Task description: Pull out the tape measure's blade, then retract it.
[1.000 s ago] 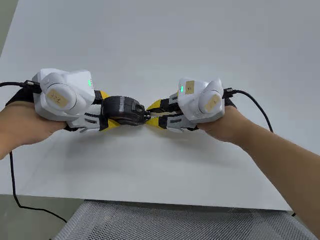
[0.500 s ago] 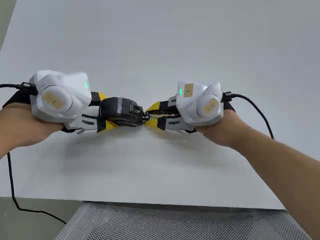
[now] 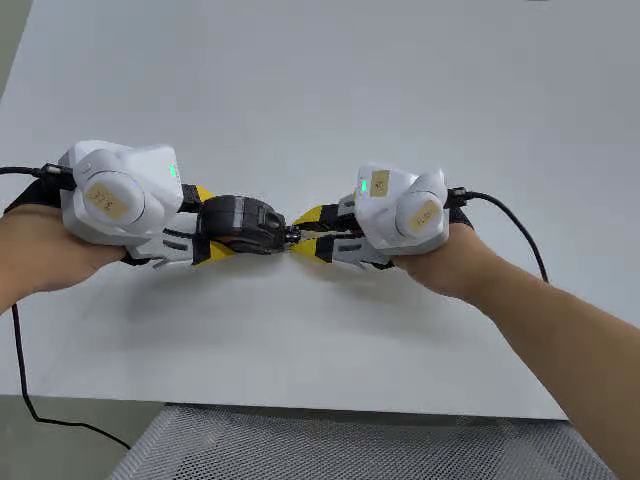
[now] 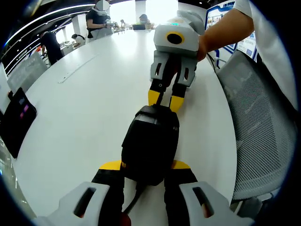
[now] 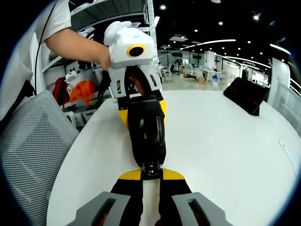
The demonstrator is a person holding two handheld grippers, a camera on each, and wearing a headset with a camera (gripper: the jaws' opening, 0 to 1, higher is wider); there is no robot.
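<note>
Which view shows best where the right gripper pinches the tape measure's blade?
The right gripper view: the pale blade runs from the tape measure straight between the right gripper jaws. In the head view that junction is too small to judge; in the left gripper view the tape measure's body stands in front of it.

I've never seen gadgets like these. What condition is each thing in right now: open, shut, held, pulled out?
Tape measure: clamped between two jaws, mouth pointing at the other gripper.
Blade: barely out, with a short stub showing, pinched at its end.
Left gripper: shut on the tape measure.
Right gripper: shut on the blade.
</note>
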